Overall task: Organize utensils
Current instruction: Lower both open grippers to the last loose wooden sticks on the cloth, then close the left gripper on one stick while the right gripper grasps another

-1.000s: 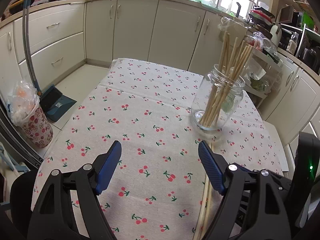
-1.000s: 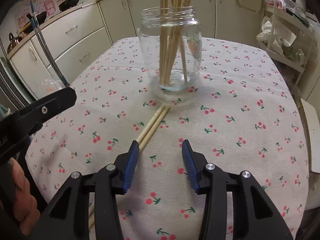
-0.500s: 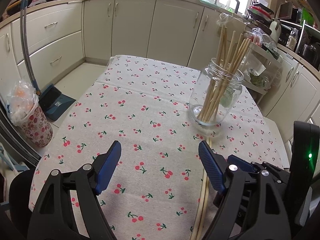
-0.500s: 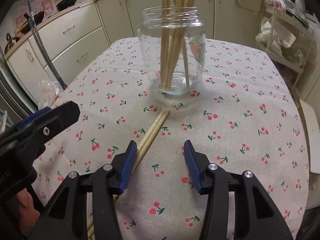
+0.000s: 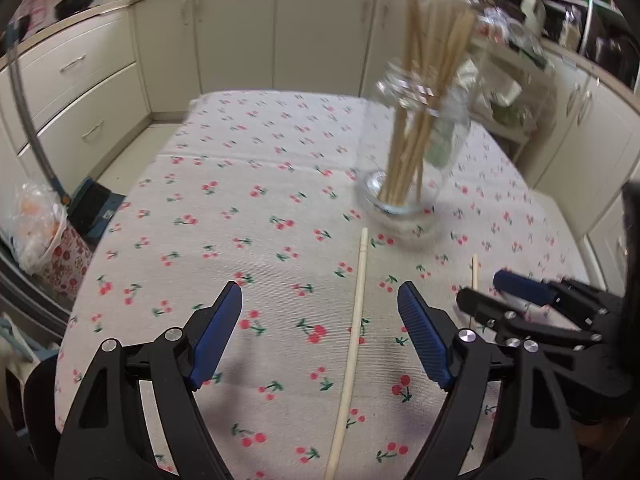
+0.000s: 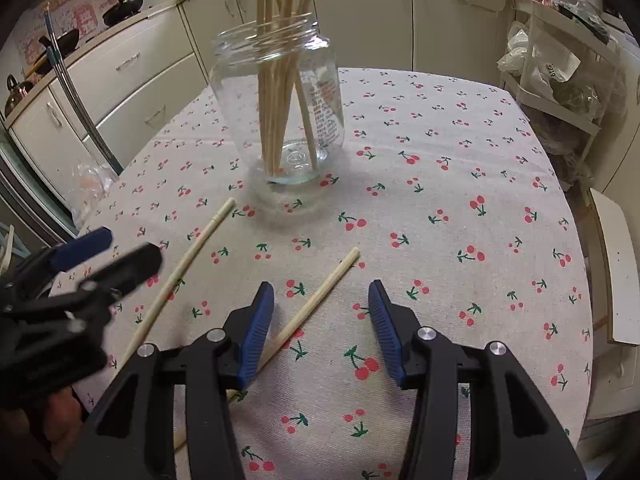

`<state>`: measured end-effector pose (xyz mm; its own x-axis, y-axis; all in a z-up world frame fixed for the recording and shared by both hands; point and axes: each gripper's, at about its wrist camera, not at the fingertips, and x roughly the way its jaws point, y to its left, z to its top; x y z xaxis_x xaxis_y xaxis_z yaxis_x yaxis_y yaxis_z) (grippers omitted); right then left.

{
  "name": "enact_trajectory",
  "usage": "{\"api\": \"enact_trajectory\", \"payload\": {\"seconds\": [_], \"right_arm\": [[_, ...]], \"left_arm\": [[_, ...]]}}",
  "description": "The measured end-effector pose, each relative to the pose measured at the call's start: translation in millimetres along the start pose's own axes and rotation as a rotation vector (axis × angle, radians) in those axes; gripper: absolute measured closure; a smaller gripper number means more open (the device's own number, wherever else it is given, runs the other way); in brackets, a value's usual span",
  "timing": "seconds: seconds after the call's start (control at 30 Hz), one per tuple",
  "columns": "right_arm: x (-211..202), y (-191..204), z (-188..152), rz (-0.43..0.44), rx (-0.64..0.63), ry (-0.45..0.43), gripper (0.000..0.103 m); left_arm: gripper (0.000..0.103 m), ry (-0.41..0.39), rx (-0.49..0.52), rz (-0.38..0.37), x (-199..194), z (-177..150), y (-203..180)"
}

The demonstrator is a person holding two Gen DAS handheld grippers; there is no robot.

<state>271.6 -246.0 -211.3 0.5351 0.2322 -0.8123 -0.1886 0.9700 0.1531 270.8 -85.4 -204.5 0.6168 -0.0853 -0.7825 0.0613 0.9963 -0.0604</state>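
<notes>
Nearest the jar's point(image 6: 280, 108) front side, the right gripper point(image 6: 320, 320) hangs low over the cloth point(image 6: 460, 208), jaws apart with nothing pinched. One chopstick point(image 6: 312, 308) lies slantwise between them, its near end running under the left pad, its far tip pointing toward the jar. The slant is the risk: if the jaws close as they stand, the pads would likely meet the stick at an angle and roll or flick it aside, or drag the cloth with it.

Further out to the jar's front left, the left gripper point(image 5: 320, 332) is spread wide and empty above the second chopstick point(image 5: 354, 336), which lies flat, its far tip just short of the jar's base. The stick sits off-centre toward the right pad, so a closing pinch could push it sideways.

The two grippers are near each other; lifting both sticks at once could make them clash.

Farthest, the jar stands upright holding a loose sheaf of chopsticks point(image 6: 280, 80) fanned across its mouth. A long stick brought in at a tilt could catch those, or knock the rim and tip the jar.
</notes>
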Motion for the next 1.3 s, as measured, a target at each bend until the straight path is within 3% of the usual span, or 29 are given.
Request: {"api": "enact_trajectory", "payload": {"seconds": [0.2, 0.27, 0.4, 0.5, 0.6, 0.77, 0.87, 0.93, 1.0, 1.03, 1.17, 1.3], "right_arm": [[-3, 2, -4, -0.012, -0.029, -0.009, 0.055], [-3, 7, -3, -0.027, -0.056, -0.009, 0.055], [6, 26, 3, -0.019, -0.185, 0.009, 0.055], [8, 35, 5, 0.010, -0.247, 0.021, 0.055], [6, 19, 8, 0.043, -0.155, 0.030, 0.055], [1, 9, 5, 0.028, -0.055, 0.027, 0.055], [2, 18, 3, -0.005, -0.068, 0.009, 0.055], [4, 30, 2, -0.031, -0.134, 0.012, 0.067], [4, 37, 1, -0.012, -0.199, 0.025, 0.083], [2, 37, 2, -0.008, -0.223, 0.038, 0.085], [1, 18, 6, 0.017, -0.176, 0.073, 0.087], [4, 12, 10, 0.041, -0.093, 0.095, 0.085]], "left_arm": [[0.027, 0.055, 0.096, 0.066, 28, 10, -16], [0.033, 0.061, 0.135, 0.143, 37, 12, -19], [0.033, 0.066, 0.035, 0.176, 38, 14, 2], [0.034, 0.078, 0.001, 0.143, 36, 14, 11], [0.036, 0.088, 0.021, 0.118, 38, 17, 10], [0.052, 0.096, 0.055, 0.088, 44, 27, 0], [0.075, 0.096, 0.077, 0.064, 45, 29, -8], [0.097, 0.104, 0.090, 0.034, 45, 30, -13], [0.098, 0.115, 0.090, -0.013, 44, 30, -13], [0.098, 0.121, 0.078, -0.057, 42, 30, -10], [0.098, 0.142, 0.053, -0.134, 41, 27, 2], [0.097, 0.176, 0.047, -0.155, 43, 29, 4]]}}
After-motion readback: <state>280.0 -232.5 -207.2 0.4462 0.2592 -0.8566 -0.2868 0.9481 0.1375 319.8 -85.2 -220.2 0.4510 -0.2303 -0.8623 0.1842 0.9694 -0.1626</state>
